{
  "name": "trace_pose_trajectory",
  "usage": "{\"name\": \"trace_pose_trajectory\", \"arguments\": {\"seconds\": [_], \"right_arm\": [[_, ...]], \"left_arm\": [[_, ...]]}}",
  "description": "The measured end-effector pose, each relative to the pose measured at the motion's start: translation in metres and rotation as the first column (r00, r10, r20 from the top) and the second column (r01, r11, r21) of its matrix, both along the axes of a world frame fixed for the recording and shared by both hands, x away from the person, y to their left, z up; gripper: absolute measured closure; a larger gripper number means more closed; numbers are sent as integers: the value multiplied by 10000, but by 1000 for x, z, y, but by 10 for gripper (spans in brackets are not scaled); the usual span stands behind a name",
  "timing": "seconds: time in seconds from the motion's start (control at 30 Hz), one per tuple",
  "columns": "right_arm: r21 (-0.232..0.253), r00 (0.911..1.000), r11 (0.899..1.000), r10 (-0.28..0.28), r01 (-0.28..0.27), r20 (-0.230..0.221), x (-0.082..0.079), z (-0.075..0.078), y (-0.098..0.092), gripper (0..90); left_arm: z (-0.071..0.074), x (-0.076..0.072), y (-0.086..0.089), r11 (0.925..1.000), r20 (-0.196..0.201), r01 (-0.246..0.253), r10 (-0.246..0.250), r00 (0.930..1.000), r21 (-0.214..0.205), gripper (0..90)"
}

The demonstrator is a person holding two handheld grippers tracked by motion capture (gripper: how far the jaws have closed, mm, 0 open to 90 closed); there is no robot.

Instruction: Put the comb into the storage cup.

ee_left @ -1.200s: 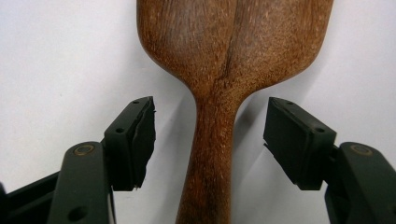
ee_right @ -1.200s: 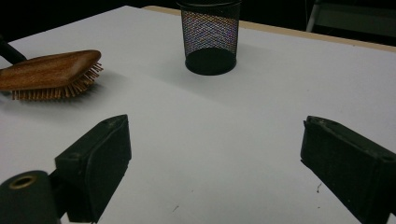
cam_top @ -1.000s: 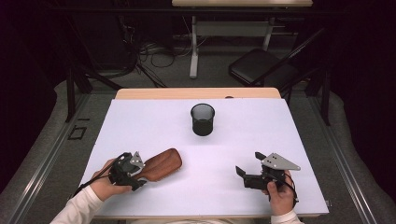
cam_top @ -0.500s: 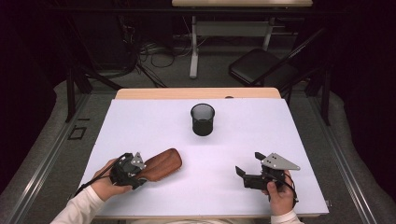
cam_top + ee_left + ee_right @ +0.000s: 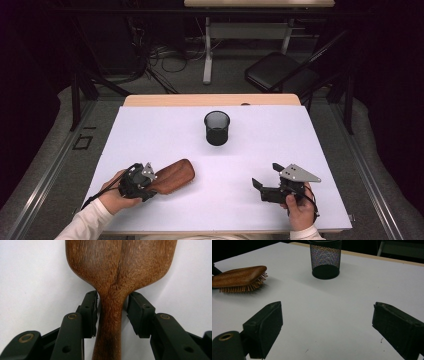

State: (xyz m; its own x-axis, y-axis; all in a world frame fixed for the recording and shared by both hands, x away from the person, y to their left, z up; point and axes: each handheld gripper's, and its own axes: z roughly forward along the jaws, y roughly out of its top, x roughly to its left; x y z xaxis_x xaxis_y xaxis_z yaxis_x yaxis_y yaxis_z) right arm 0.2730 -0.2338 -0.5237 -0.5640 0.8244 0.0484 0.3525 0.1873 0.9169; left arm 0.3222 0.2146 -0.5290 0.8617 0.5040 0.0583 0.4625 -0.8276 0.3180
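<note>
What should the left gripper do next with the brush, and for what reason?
Probably close the last bit onto the handle, then lift. The left gripper straddles the neck of the wooden brush, its jaws have just been closing, and one pad looks about touching while the other stands slightly off. The brush rests bristles-down on the table.

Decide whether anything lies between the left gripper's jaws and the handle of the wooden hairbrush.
Nothing visible does. The left gripper straddles the brown wooden hairbrush at its handle neck; its jaws have just been closing, one pad about touching, the other with a slim gap.
</note>
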Motion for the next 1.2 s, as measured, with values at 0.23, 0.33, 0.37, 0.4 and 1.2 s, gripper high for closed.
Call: {"name": "trace_pose_trajectory", "arguments": {"seconds": [0.23, 0.33, 0.37, 0.4, 1.2], "right_arm": [[11, 10000, 10000, -6, 6, 0, 0, 0, 0, 94], [-10, 10000, 10000, -15, 15, -1, 0, -1, 0, 98], [0, 10000, 10000, -7, 7, 5, 0, 0, 0, 98], [-2, 10000, 10000, -8, 8, 7, 0, 0, 0, 97], [-27, 10000, 10000, 15, -15, -44, 0, -1, 0, 103]], "left_arm": [[0, 1, -2, 10000, -88, -59, 59, 9999, 16, 622], [0, 1, -3, 10000, -75, -56, 56, 10000, 39, 634], [0, 2, -3, 10000, -79, -41, 42, 10000, 76, 636], [0, 2, -4, 10000, -95, -41, 42, 9999, 87, 640], [1, 2, -5, 9995, -48, 137, -135, 9999, 293, 689]]}}
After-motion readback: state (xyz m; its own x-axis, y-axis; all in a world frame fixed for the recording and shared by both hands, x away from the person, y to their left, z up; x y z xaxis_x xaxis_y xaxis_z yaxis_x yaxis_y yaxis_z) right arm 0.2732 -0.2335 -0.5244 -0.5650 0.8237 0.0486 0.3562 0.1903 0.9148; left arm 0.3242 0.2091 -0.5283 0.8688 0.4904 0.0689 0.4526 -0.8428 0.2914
